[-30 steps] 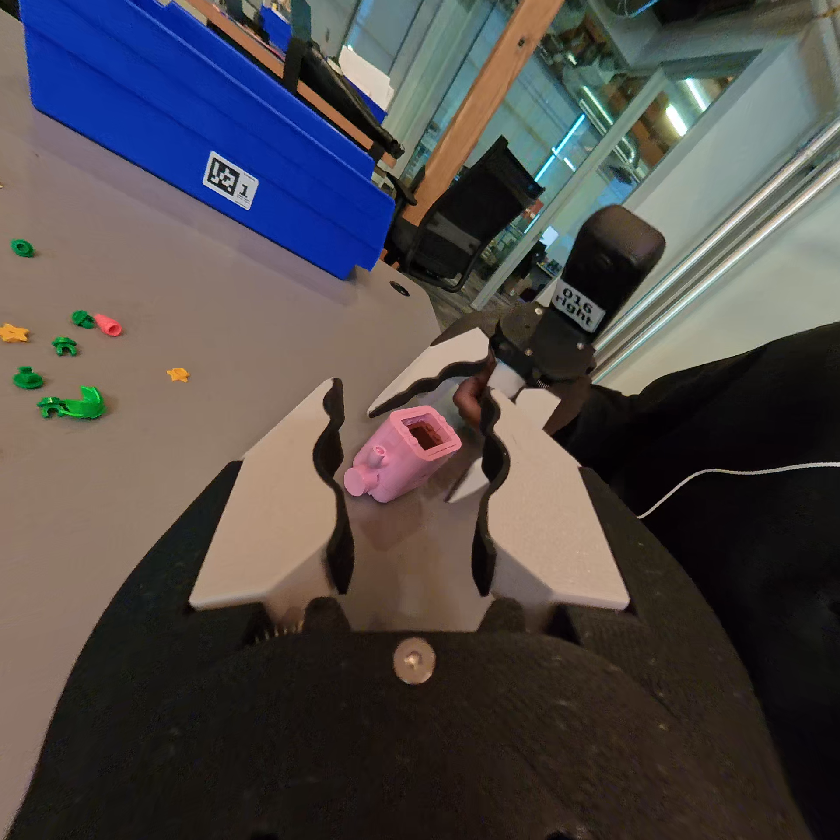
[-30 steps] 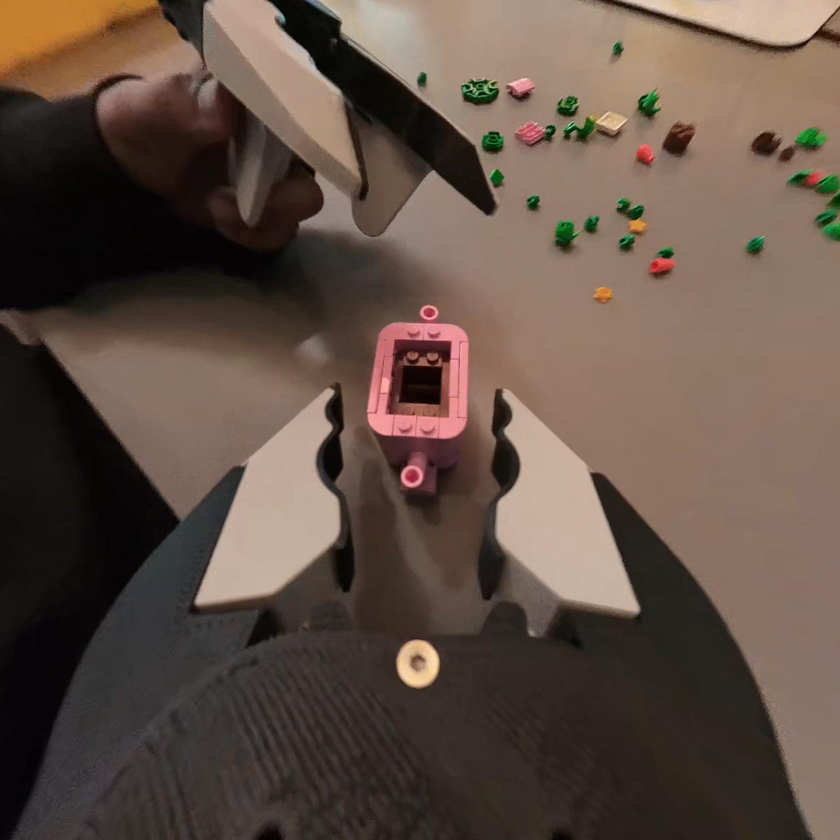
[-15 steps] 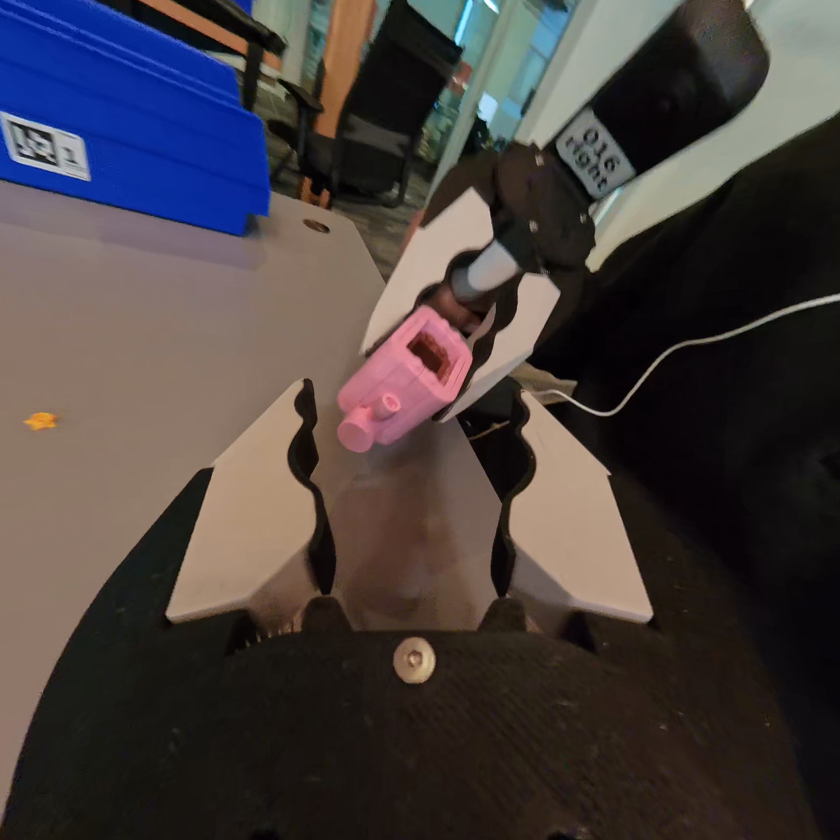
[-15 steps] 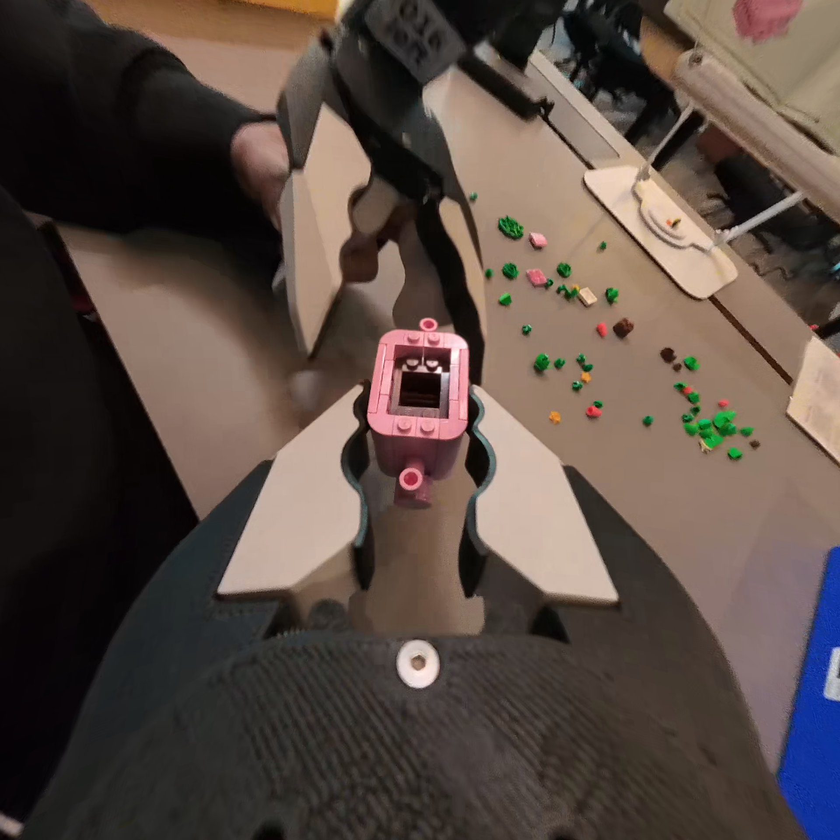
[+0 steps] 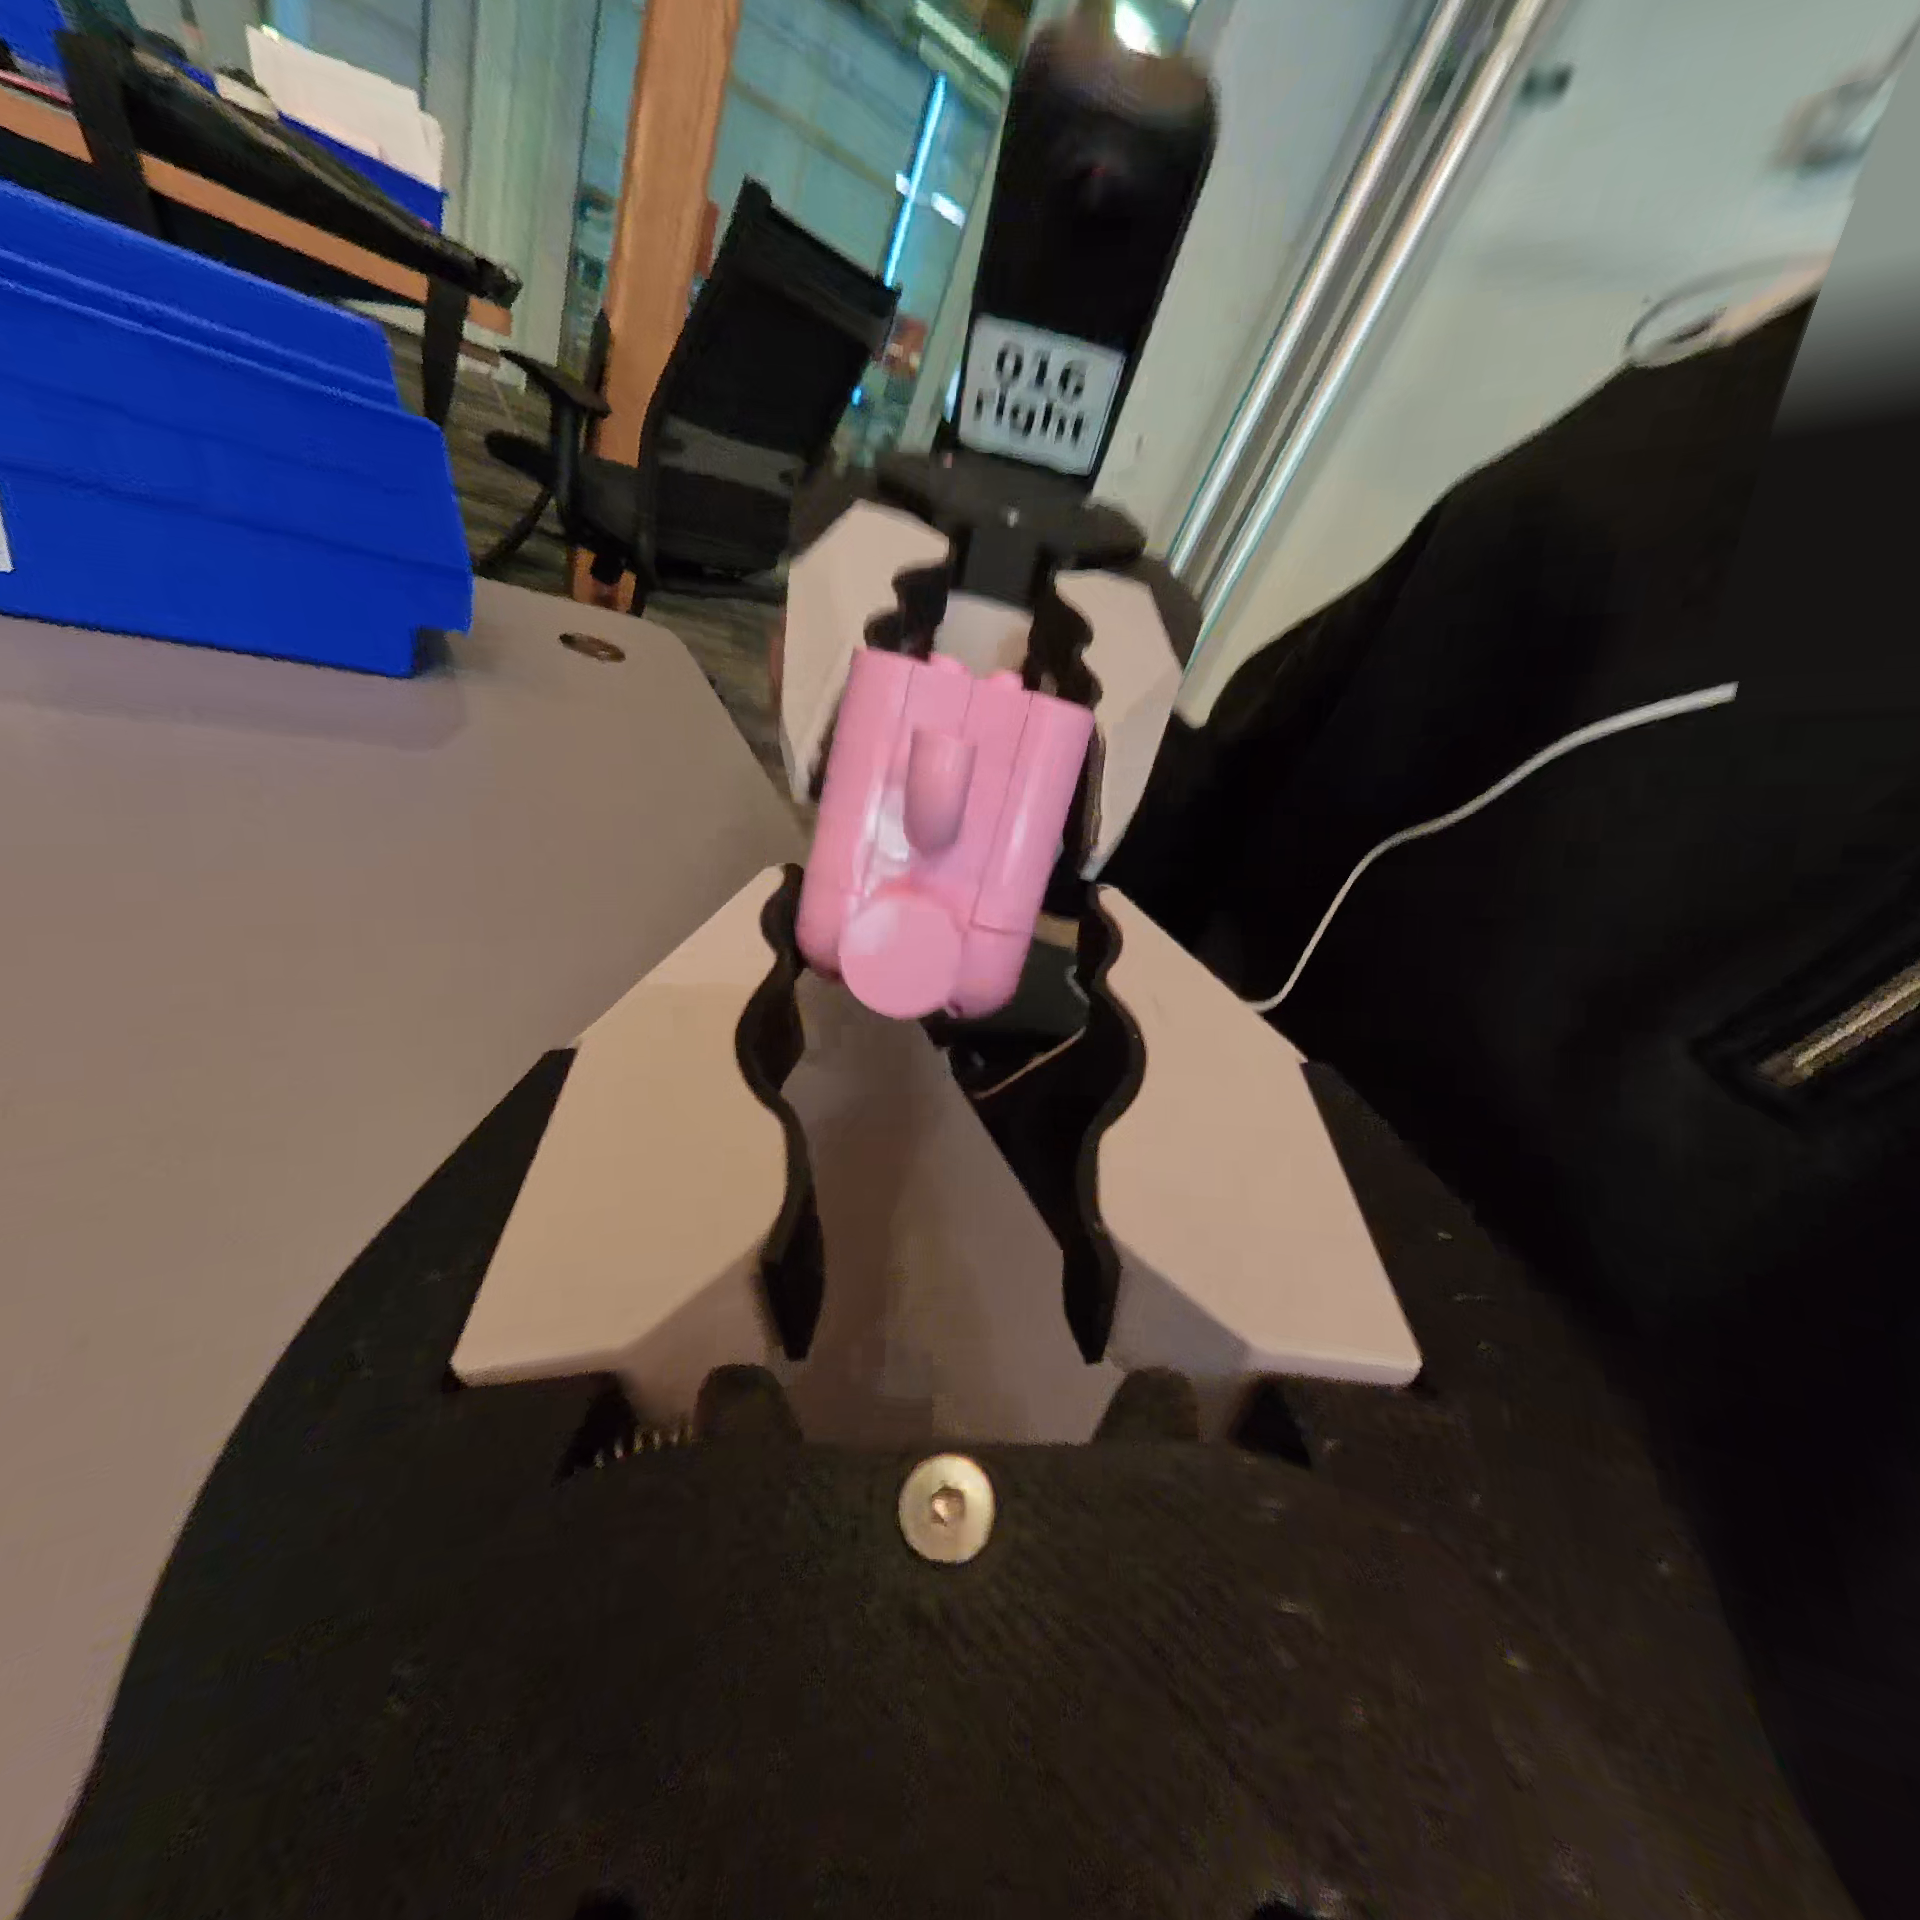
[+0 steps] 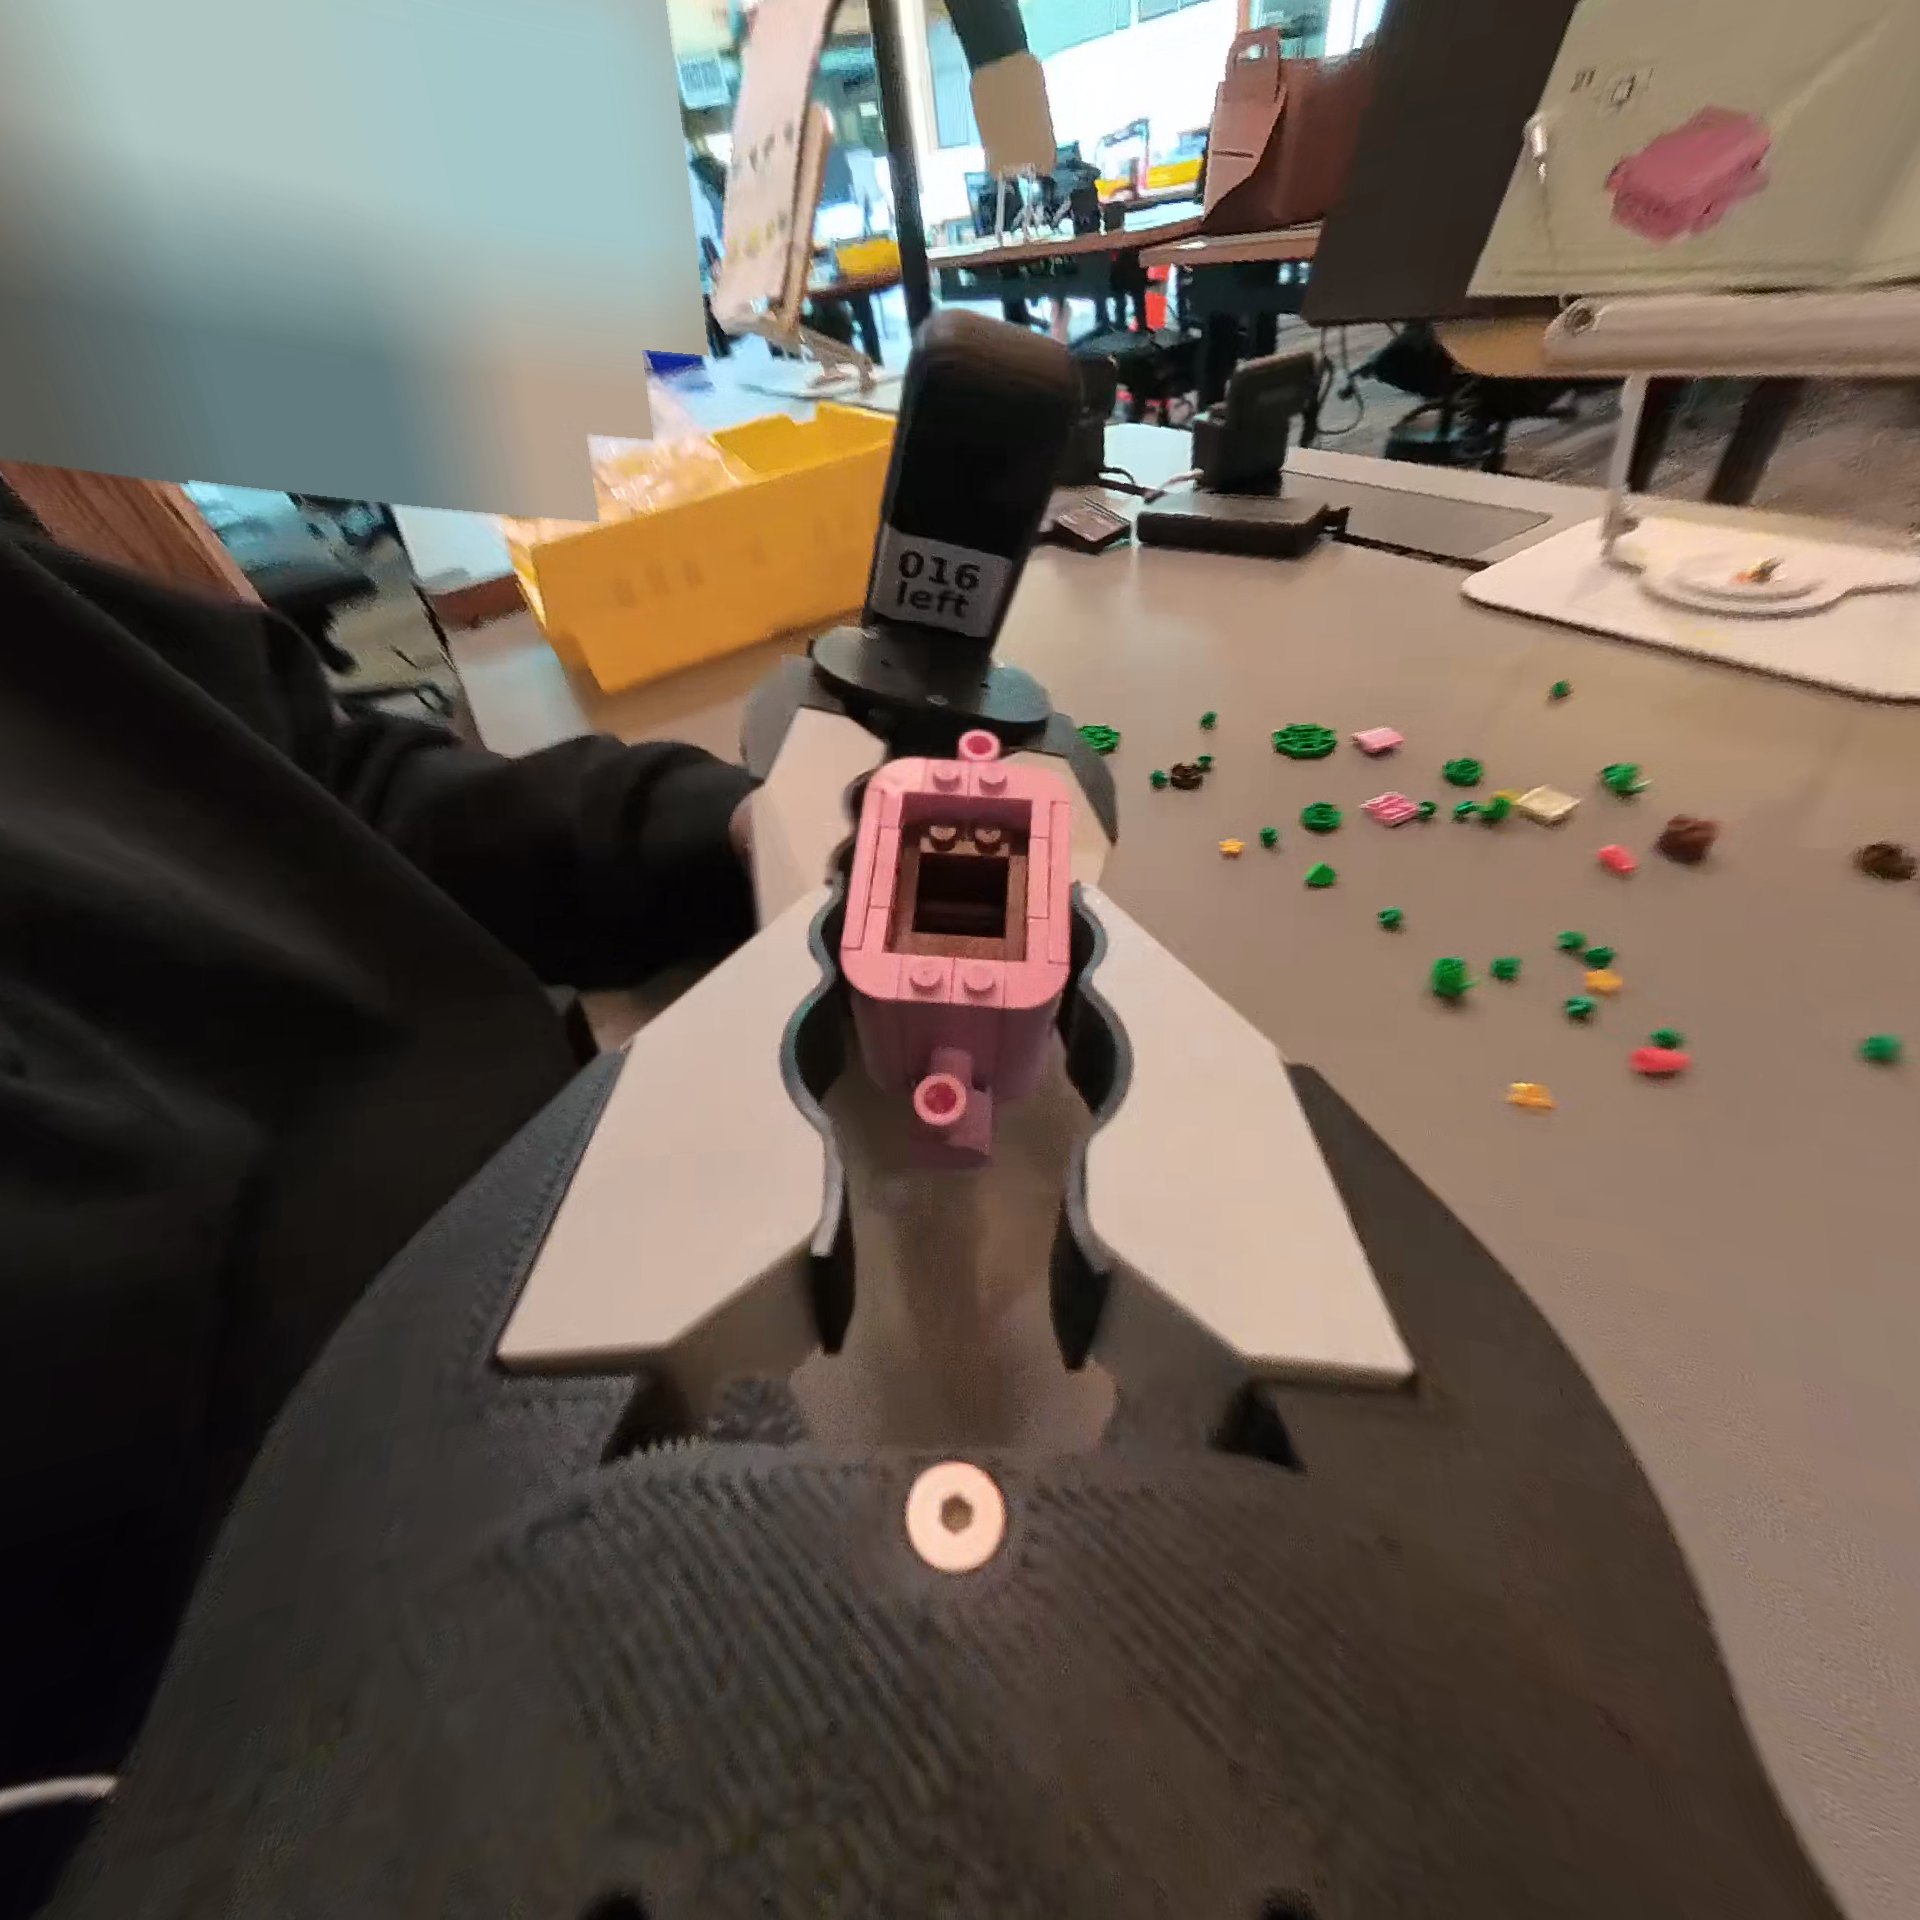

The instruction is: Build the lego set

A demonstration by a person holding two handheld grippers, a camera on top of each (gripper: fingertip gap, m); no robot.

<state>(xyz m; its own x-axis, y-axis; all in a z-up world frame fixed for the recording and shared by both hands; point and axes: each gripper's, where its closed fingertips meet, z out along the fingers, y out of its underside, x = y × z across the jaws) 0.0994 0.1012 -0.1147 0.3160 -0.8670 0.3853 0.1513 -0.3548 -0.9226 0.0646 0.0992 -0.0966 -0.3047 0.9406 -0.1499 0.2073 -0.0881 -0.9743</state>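
Observation:
The pink lego build point(image 6: 951, 997) is a small hollow box with a brown inside and a round peg at each end. My right gripper point(image 6: 956, 914) is shut on its sides and holds it in the air above the grey table point(image 6: 1558, 1247). In the left wrist view the build point(image 5: 935, 831) points one peg end at me, with the right gripper point(image 5: 987, 623) behind it. My left gripper point(image 5: 935, 894) is open, its fingertips point(image 5: 758, 935) on either side of the build's near end. In the right wrist view the left gripper point(image 6: 935, 748) faces mine just beyond the build.
Several loose green, pink, orange and brown pieces point(image 6: 1455, 831) lie on the table to the right. A yellow bin point(image 6: 707, 561) and a white stand base point(image 6: 1714, 613) stand farther back. Blue bins point(image 5: 208, 468) sit at the table's left. A person's black sleeve point(image 6: 520, 831) is close by. The grippers are tip to tip, or close to it.
My right gripper closed on the pink build and lifted it off the table. Both grippers tilted up to face each other, and the build's end now sits at my left fingertips.

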